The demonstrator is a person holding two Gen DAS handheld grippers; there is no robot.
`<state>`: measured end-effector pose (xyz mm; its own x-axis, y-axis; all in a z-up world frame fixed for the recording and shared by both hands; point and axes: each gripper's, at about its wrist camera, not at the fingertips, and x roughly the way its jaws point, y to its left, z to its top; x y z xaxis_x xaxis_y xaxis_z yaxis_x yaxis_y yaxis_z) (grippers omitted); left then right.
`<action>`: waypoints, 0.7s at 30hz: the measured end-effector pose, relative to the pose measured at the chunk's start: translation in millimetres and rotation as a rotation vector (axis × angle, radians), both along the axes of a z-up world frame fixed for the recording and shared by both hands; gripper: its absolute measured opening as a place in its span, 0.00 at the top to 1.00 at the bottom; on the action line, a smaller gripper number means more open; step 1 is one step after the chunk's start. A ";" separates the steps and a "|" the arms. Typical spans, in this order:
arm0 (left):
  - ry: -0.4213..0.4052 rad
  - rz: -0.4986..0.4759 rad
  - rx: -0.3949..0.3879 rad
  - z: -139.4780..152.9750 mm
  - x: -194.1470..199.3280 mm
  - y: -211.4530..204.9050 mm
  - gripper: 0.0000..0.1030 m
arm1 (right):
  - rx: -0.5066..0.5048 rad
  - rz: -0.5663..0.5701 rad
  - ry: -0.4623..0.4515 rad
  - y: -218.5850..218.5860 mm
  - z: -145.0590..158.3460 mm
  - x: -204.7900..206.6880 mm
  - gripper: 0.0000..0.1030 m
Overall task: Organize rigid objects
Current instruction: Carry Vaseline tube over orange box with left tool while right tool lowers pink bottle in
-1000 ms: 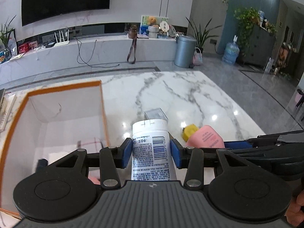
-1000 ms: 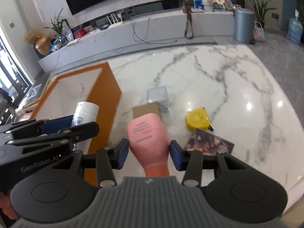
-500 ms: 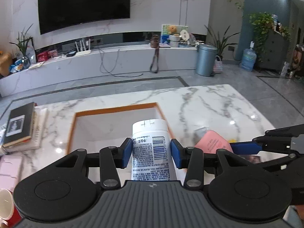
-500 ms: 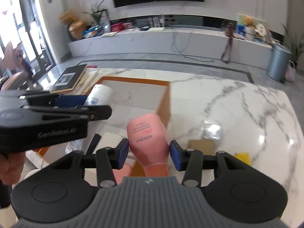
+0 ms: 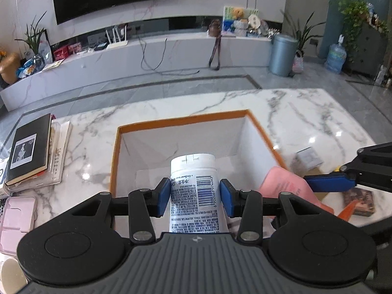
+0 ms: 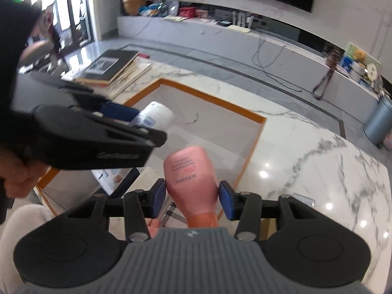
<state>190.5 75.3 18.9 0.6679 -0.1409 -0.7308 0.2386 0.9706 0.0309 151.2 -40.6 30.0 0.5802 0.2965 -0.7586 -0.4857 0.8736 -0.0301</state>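
Left tongs grip white tube, right tongs grip pink bottle | box at 12 o'clock on bench | lower both inside before you release.

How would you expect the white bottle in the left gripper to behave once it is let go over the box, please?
The white bottle looks rigid: the left gripper pads leave no dent. Being round, it may roll if it lands sideways in the box. Its glossy label suggests it could slip in a loose grip.
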 end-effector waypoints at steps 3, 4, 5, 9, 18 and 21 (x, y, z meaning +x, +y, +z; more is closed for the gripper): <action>0.030 0.010 0.018 -9.5 13.4 4.2 0.52 | -0.045 0.045 -0.008 13.3 -9.8 11.1 0.54; 0.035 0.012 0.026 -12.3 17.2 4.5 0.52 | -0.061 0.062 -0.010 17.6 -13.3 14.7 0.54; 0.040 0.012 0.038 -15.9 21.8 4.4 0.52 | -0.076 0.079 -0.011 21.9 -16.9 18.7 0.54; 0.068 0.008 0.077 -31.3 35.8 2.6 0.52 | -0.147 0.146 -0.024 39.5 -34.3 31.6 0.54; 0.135 0.013 0.129 -69.8 53.0 -4.6 0.52 | -0.290 0.166 -0.031 53.9 -72.3 51.5 0.55; 0.153 0.016 0.133 -76.9 55.2 -5.2 0.52 | -0.298 0.173 -0.026 53.8 -78.8 53.6 0.59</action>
